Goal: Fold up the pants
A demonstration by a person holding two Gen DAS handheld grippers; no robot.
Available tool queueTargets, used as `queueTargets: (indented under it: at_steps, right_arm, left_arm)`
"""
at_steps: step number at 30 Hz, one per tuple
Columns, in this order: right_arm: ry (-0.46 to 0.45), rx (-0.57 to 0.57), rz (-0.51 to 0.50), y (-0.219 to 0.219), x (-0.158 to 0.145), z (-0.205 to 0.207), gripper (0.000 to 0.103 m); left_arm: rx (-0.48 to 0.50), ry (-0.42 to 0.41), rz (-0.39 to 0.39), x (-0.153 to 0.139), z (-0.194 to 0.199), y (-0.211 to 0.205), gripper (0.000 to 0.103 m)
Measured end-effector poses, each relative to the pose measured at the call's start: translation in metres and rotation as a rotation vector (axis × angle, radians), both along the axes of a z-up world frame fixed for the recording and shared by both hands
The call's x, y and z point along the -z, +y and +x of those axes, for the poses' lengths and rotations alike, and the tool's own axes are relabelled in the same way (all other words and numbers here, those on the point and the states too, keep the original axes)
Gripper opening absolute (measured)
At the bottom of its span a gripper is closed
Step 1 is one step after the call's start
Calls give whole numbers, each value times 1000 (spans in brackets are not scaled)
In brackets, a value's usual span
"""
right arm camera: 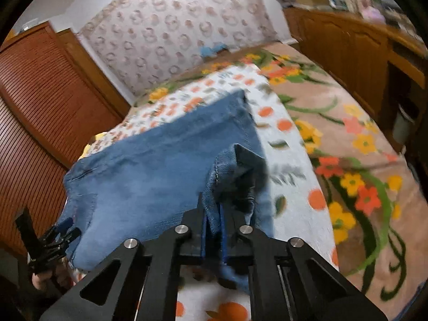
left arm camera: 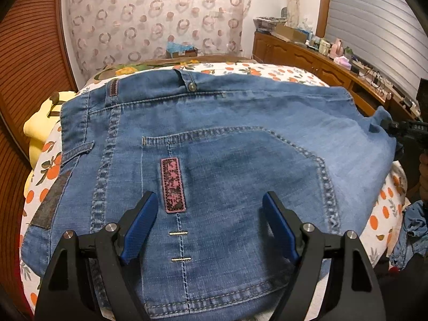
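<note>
Blue denim pants [left arm camera: 214,139] lie on a bed, back pocket with a pink patch [left arm camera: 173,184] facing up, waistband to the left. My left gripper [left arm camera: 210,200] hovers open just above the pocket area, holding nothing. My right gripper [right arm camera: 214,208] is shut on a bunched edge of the pants [right arm camera: 235,171] at their right side; it also shows in the left wrist view [left arm camera: 406,131]. The right wrist view shows the pants [right arm camera: 160,165] spread leftward, with the left gripper [right arm camera: 57,236] at their far end.
The bed has a white sheet with orange fruit print [right arm camera: 294,165]. A yellow pillow [left arm camera: 37,131] lies at the left. A wooden dresser [left arm camera: 307,56] with clutter stands to the right. A flowered rug [right arm camera: 361,147] covers the floor. More denim cloth [left arm camera: 412,227] hangs at the right.
</note>
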State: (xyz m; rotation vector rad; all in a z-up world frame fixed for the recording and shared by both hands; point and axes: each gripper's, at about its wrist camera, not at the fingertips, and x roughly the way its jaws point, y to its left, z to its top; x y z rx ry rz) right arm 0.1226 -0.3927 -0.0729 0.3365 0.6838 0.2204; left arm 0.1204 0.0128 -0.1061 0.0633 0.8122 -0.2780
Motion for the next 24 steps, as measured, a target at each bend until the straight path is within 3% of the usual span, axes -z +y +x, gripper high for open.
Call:
queueTargets:
  at_steps: [9, 17, 24]
  right_arm:
    - [-157, -187, -92, 79, -51, 13, 4]
    - [-246, -415, -126, 188, -87, 30, 4]
    - [-240, -588, -110, 254, -91, 47, 5]
  left_arm:
    - [-36, -68, -19, -31, -9, 31, 81]
    - [-125, -123, -9, -55, -17, 79, 81]
    - [-177, -142, -12, -64, -23, 109, 81]
